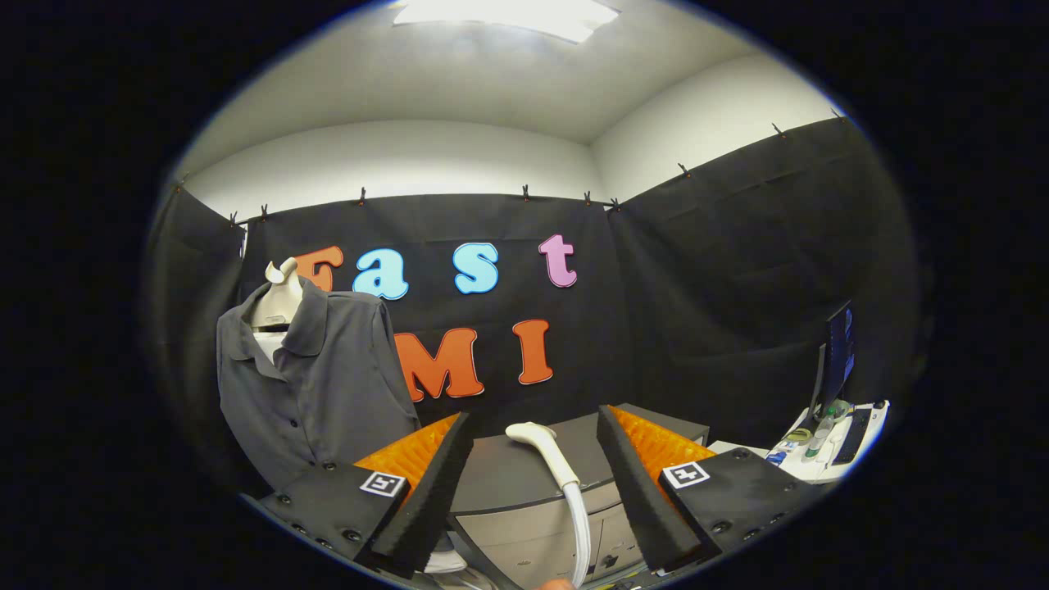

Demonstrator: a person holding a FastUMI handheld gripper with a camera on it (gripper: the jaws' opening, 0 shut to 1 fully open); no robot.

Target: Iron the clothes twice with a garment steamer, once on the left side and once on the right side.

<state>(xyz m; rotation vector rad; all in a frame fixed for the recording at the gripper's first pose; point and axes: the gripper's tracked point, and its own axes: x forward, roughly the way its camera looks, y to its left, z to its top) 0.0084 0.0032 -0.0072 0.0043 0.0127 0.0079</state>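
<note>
Hand-held gripper (534,426) spread wide, with the steamer head lying ahead between its fingers.

The two black foam-padded fingers (426,500) with orange backs stand well apart and touch nothing. The white plastic garment steamer head (542,447), curved and slim, rests on the flat top of a grey cabinet (508,479) just ahead of the fingers and in the gap between them; its white hose (580,533) runs back down toward the gripper. The dark grey short-sleeved button-front shirt (315,381) hangs on a pale cream mannequin torso (279,299), beyond the left finger and off to its left, well apart from the steamer head. Beyond the right finger, far off to the right, a white desk (836,447) carries a dark monitor (837,352).
</note>
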